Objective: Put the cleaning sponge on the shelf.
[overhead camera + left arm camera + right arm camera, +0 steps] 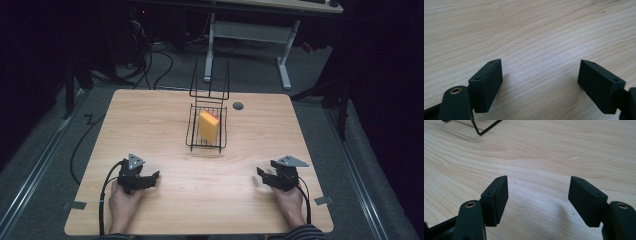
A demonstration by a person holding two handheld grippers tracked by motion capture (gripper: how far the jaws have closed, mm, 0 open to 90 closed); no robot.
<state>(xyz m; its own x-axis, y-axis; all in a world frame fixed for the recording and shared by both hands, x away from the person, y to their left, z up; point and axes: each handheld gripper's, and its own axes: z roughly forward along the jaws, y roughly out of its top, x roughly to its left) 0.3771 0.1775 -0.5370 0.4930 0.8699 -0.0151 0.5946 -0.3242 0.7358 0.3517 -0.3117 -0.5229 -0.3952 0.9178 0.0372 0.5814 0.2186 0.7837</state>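
A yellow sponge (208,125) stands tilted inside a black wire basket (193,131) at the table's (165,115) far middle. Both tools, left tool (151,178) and right tool (261,175), rest near the front edge, jaws spread, nothing between them, well apart from the basket.

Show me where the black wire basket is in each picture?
High view: the black wire basket stands mid-table, beyond both grippers, with a yellow sponge leaning inside.
Left gripper view: not in this picture; open jaws over bare wood.
Right gripper view: one corner of the basket's wire base peeks in at the top left.
Shared landmark: the pale wooden table, whose grain runs through all three.
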